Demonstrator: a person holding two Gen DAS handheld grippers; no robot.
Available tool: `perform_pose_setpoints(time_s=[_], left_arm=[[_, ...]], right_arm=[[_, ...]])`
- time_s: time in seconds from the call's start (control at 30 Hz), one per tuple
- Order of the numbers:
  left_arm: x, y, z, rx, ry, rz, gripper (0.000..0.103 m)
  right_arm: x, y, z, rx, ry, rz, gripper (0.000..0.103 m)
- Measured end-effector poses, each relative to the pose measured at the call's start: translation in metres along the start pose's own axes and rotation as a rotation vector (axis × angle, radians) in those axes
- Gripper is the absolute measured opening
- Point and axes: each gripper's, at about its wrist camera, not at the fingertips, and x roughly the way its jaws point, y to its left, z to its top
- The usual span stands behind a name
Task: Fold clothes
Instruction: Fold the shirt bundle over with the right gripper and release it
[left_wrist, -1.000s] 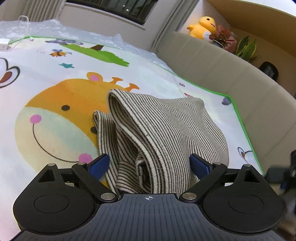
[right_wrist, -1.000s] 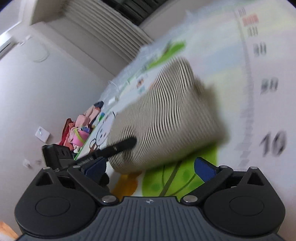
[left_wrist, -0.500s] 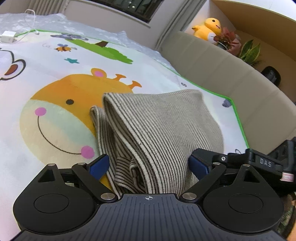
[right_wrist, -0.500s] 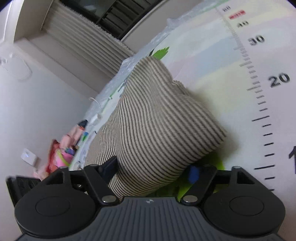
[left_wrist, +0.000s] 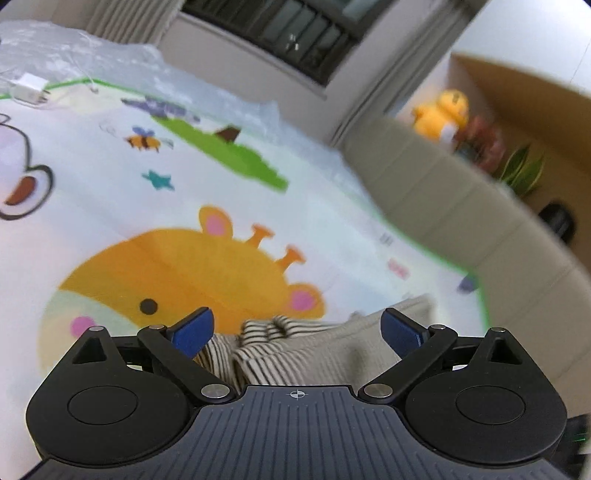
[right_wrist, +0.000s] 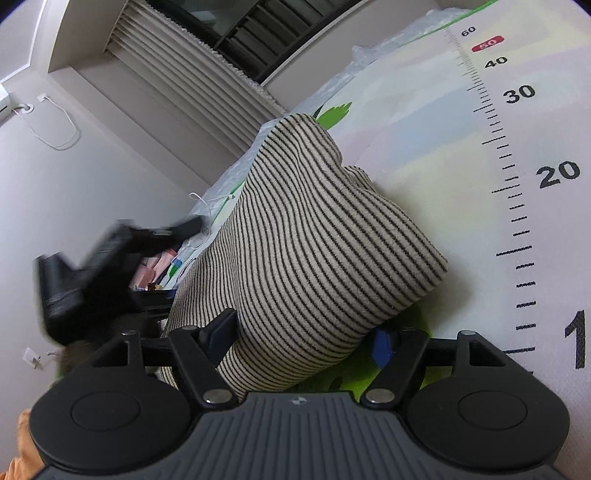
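Between the blue pads of our right hand-held gripper (right_wrist: 304, 341) sits the near end of the striped top (right_wrist: 314, 251). Its jaws are wide, one on each side of the cloth, and not squeezing it. Half a second ago they sat just the same.

Our left hand-held gripper (left_wrist: 297, 328) is wide open too, holding nothing. It has lifted and pulled back: a moment ago the top filled its view, and now only a striped edge (left_wrist: 280, 343) peeks out low between the pads. We think the fold is done, and the top lies in a neat bundle on the play mat (left_wrist: 229, 206).

Motion blurs the left view. In the right view the left gripper is a dark smear, and the top's far side is hidden.
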Motion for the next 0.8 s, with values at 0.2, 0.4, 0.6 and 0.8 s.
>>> perform_pose_setpoints(time_s=[0.2,0.4,0.6,0.8], left_arm=[[0.021,0.003,-0.009,0.020,0.079,-0.004,0.100],[0.021,-0.003,-0.022,0.014,0.166,-0.095,0.095],[0.018,-0.036,-0.045,0.041,0.242,-0.172,0.095],[0.002,-0.067,-0.056,0.099,0.287,-0.273,0.095]], right_arm=[[-0.002,-0.011,0.013,0.071,0.030,0.037,0.070],[-0.008,-0.018,0.031,0.062,-0.005,-0.014,0.070],[-0.017,-0.029,0.059,-0.007,-0.078,-0.134,0.070],[-0.028,-0.023,0.063,-0.149,-0.126,-0.226,0.075]])
